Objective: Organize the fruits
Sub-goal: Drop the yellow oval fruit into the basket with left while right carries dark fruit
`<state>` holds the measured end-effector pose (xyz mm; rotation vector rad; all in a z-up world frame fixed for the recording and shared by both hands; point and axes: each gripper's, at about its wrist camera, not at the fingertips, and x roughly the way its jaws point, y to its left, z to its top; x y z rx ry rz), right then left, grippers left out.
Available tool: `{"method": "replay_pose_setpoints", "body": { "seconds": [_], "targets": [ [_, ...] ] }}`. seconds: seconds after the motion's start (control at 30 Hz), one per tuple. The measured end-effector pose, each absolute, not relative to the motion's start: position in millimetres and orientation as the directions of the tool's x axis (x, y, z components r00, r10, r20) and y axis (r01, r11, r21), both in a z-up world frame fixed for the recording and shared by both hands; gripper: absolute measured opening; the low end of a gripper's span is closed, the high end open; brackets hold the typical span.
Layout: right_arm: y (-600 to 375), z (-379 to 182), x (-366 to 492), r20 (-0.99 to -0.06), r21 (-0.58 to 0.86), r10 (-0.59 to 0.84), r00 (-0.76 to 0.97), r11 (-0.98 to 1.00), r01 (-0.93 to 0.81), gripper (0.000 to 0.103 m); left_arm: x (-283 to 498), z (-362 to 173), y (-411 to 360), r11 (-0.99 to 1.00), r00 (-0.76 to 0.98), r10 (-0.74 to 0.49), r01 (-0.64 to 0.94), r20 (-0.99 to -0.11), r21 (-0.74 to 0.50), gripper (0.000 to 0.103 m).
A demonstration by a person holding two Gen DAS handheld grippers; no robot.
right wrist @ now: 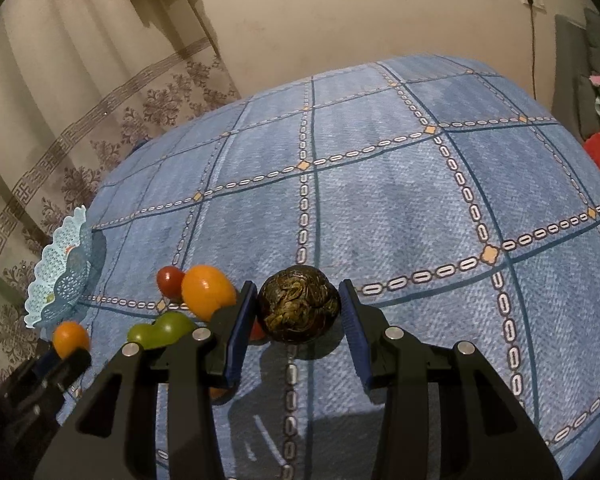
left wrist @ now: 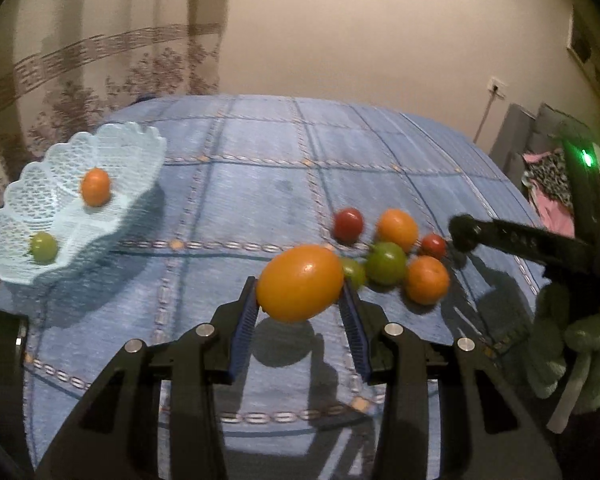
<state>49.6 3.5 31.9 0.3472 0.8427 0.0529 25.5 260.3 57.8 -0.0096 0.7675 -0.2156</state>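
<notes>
Covering table: blue checked cloth (right wrist: 380,200) (curtain behind); left gripper (left wrist: 300,300) jaws pinching orange fruit (left wrist: 300,288); right gripper (right wrist: 300,308) jaws spread.

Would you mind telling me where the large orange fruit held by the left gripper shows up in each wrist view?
Left wrist view: the large orange fruit sits just below centre, between the left gripper's blue pads.
Right wrist view: it appears small at the lower left edge, above the tip of the left gripper's dark body.
Shared landmark: the light blue lattice basket, at the left in both views.
</notes>
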Motion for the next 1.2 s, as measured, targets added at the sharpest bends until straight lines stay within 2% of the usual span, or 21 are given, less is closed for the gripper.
{"method": "replay_pose_setpoints", "body": {
  "seconds": [0.67,0.97,1.03,1.1,1.13,1.2],
  "targets": [
    [73.0,55.3,64.1,-0.710,0.287,0.225,0.667,0.958,-0.018,0.043,38.3,86.7,364.1,0.994,0.789,-0.044,-0.024,-0.613,-0.102,0.042],
    [115.5,64.0,75.5,-0.708,0.270,0.262,0.656,0.959,-0.092,0.043,46.9,77.5,389.7,0.991,0.783,-0.009,-0.076,-0.622,-0.110,0.042],
    [124.9,68.1,77.3,-0.702,0.267,0.273,0.657,0.957,-0.112,0.043,48.6,75.2,394.1,0.989,0.776,-0.012,-0.085,-0.630,-0.124,0.044],
    [134.2,72.1,78.2,-0.697,0.264,0.283,0.659,0.956,-0.131,0.043,48.0,74.7,400.3,0.984,0.777,-0.024,-0.093,-0.629,-0.153,0.055],
    [138.7,73.9,78.6,-0.694,0.263,0.288,0.660,0.954,-0.140,0.043,47.2,75.4,402.1,0.983,0.782,-0.020,-0.099,-0.623,-0.157,0.066],
    [147.3,76.1,78.9,-0.690,0.264,0.301,0.658,0.951,-0.158,0.043,44.8,79.3,405.1,0.982,0.794,-0.020,-0.099,-0.608,-0.161,0.069]
  ]
}}
